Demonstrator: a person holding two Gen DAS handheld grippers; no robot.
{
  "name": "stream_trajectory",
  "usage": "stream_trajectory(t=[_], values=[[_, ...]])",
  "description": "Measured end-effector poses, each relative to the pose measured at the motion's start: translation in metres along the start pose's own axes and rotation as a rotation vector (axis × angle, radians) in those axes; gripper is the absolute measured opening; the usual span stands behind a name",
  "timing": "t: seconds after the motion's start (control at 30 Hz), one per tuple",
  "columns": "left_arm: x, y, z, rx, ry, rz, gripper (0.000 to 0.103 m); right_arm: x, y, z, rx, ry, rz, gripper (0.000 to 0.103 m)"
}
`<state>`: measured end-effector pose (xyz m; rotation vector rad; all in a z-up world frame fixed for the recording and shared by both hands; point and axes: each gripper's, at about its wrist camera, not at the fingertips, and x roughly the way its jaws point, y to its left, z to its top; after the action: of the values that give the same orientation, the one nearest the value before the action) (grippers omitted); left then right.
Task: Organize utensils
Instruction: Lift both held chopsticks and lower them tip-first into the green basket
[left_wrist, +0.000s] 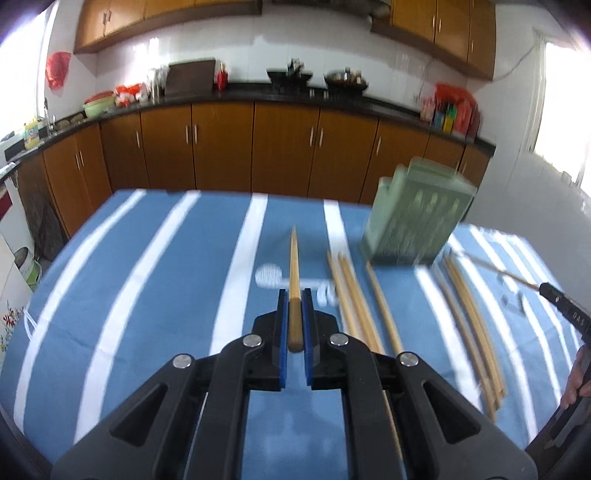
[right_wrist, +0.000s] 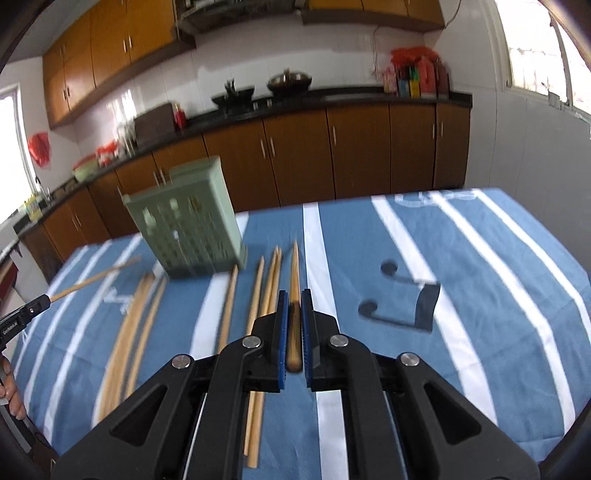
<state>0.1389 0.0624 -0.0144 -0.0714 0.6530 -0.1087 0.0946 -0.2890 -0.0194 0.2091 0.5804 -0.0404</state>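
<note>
The green slotted holder (left_wrist: 415, 218) stands far on the striped tablecloth (left_wrist: 147, 277); its contents are blurred. Roughly 7 loose chopsticks (left_wrist: 465, 317) lie near it. 2 grippers: left gripper (left_wrist: 294, 295) clamps 1 chopstick (left_wrist: 294, 266), right gripper (right_wrist: 294, 295) clamps another chopstick (right_wrist: 294, 266).

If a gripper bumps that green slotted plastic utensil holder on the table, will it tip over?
Possibly. The green slotted plastic utensil holder stands tall on a narrow base, and its perforated walls suggest it's light. The striped blue tablecloth underneath may let it slide instead.
</note>
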Motion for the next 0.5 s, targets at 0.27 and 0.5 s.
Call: stream_trajectory(t=[0.27, 0.5], values=[[-0.034, 0.003, 0.037, -0.033, -0.147, -0.001, 0.008, -0.020, 0.001, 0.026, 0.008, -0.111, 0.012, 0.007], [-0.042, 0.004, 0.058, -0.026, -0.185, 0.016, 0.008, -0.022, 0.006, 0.044, -0.016, -0.147, 0.005, 0.007]])
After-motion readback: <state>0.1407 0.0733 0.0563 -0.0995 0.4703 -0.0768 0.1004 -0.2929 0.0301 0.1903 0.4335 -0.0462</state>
